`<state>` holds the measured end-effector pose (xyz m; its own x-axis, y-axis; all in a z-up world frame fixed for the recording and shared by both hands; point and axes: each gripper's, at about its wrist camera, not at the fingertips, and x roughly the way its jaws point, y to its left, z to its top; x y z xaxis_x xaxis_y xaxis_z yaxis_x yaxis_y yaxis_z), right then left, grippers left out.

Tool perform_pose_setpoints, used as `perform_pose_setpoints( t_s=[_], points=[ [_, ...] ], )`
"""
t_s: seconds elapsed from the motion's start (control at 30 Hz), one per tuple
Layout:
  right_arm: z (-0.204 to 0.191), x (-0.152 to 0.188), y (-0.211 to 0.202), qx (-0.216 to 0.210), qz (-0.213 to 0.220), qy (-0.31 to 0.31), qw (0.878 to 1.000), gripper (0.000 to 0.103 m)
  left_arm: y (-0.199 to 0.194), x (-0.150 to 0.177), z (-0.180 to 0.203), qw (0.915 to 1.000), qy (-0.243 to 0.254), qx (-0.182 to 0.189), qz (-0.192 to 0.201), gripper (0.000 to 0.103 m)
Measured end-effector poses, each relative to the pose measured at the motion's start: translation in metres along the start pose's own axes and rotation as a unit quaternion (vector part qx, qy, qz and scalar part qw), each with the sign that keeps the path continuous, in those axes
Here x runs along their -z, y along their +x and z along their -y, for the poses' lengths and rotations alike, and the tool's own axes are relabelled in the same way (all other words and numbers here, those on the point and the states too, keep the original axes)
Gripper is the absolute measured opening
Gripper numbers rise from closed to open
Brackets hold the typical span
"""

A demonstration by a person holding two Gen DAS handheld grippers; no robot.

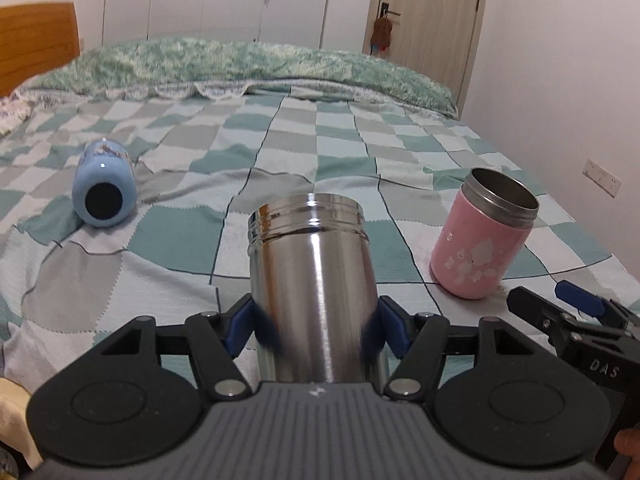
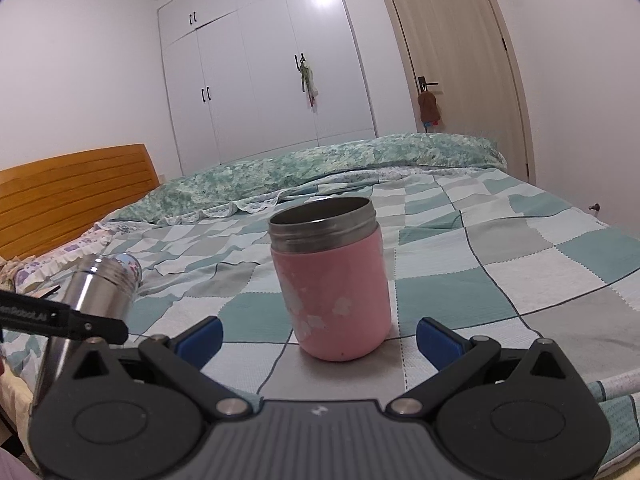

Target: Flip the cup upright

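Through the left wrist camera I saw my left claw [image 1: 319, 330] clamped on the shiny stainless-steel cylindrical cup [image 1: 314, 280], its blue pads [image 1: 390, 330] pressed against both sides of the body. The cup stood roughly upright with its threaded mouth on top, held over the teal-and-grey checked bedspread [image 1: 192, 216]. To the left and well apart, a light-blue bottle [image 1: 103, 184] lay on its side, its dark base facing me. To the right stood the pink steel-rimmed jar [image 1: 484, 236], upright and mouth open, leaning slightly in the fisheye. My right claw [image 1: 568, 312] showed at the lower right edge.

Through the right wrist camera, my right claw [image 2: 319, 340] was spread wide and held nothing, with the pink jar [image 2: 334, 284] standing on the bedspread [image 2: 500, 272] just ahead of the blue fingertips [image 2: 438, 340] and touching neither. At the left edge the steel cup [image 2: 98, 296] appeared in the left claw's black finger. A wooden headboard [image 2: 76, 196] and white wardrobe [image 2: 260, 68] stood behind.
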<state>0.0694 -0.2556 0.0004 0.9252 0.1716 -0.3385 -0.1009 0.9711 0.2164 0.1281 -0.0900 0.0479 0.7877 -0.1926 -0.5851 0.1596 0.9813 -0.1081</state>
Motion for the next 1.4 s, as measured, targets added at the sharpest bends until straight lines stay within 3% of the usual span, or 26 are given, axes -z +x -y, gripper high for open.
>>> perform_pose_setpoints(
  t_s=[0.23,0.43,0.67,0.9,0.97,1.17,1.2,1.27,1.37,1.4],
  points=[
    [0.0,0.001,-0.001,0.0,0.005,-0.004,1.0,0.103,-0.025,0.006,-0.001,0.9986,0.01,0.006,0.052,0.065],
    [0.0,0.0,-0.004,-0.002,0.014,-0.003,1.0,0.103,-0.045,-0.007,0.012,0.9917,0.041,-0.001,0.121,0.064],
    [0.0,-0.001,-0.008,0.002,0.029,-0.004,1.0,0.103,-0.024,-0.014,0.029,0.9809,0.055,-0.021,0.185,0.064],
    [0.003,-0.001,-0.009,0.001,0.032,-0.001,0.999,0.103,0.021,0.015,0.029,0.9835,0.056,-0.04,0.167,0.064],
    [0.003,-0.002,-0.009,0.001,0.033,-0.001,0.999,0.103,0.02,0.022,0.03,0.9791,0.068,-0.038,0.188,0.064],
    [0.002,-0.002,-0.009,0.0,0.034,-0.002,0.999,0.103,0.018,0.027,0.033,0.977,0.079,-0.039,0.194,0.065],
    [0.002,-0.002,-0.009,0.0,0.034,-0.003,0.999,0.103,0.017,0.027,0.032,0.9769,0.076,-0.04,0.196,0.066],
    [0.001,-0.001,-0.009,0.001,0.033,-0.004,0.999,0.103,0.014,0.028,0.033,0.9761,0.073,-0.035,0.202,0.087],
    [0.0,-0.001,-0.009,0.002,0.033,-0.005,0.999,0.103,0.008,0.027,0.03,0.972,0.077,-0.021,0.221,0.102],
    [0.0,-0.001,-0.008,0.003,0.032,-0.005,0.999,0.103,0.006,0.027,0.03,0.9711,0.079,-0.02,0.224,0.103]
  ],
)
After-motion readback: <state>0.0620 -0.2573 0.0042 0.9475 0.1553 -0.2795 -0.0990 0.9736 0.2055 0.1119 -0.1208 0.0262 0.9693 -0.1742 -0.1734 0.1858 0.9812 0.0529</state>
